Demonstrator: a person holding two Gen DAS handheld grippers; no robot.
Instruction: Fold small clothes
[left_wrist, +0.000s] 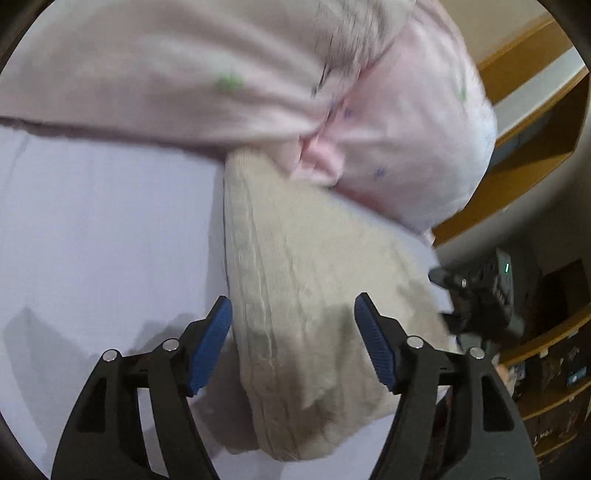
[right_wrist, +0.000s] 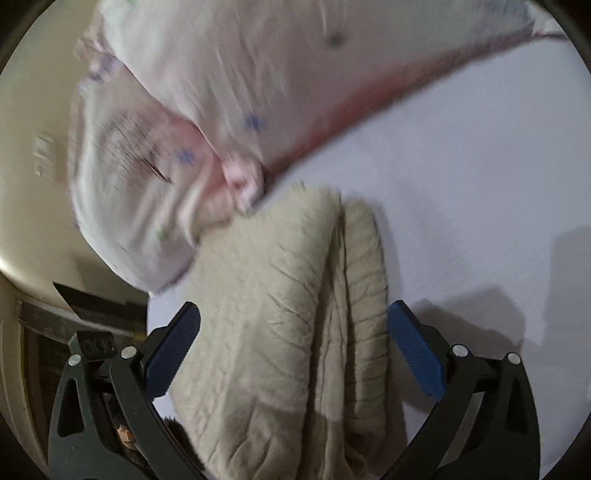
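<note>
A beige ribbed knit garment (left_wrist: 314, 295) lies folded on the white surface (left_wrist: 92, 229), also in the right wrist view (right_wrist: 266, 314). A pink garment with small blue and green prints (left_wrist: 388, 129) lies bunched beyond it, overlapping its far end; it shows blurred in the right wrist view (right_wrist: 177, 122). My left gripper (left_wrist: 293, 347) is open, its blue pads (left_wrist: 212, 347) on either side of the beige garment's near part. My right gripper (right_wrist: 295, 350) is open, straddling the beige garment. The right gripper's body shows at the left view's right edge (left_wrist: 480, 295).
The white surface (right_wrist: 480, 184) extends to the right in the right wrist view. Wooden shelves (left_wrist: 535, 129) stand beyond the surface edge on the right in the left wrist view. A cream wall (right_wrist: 37, 147) and dark furniture (right_wrist: 44, 325) are at the left in the right wrist view.
</note>
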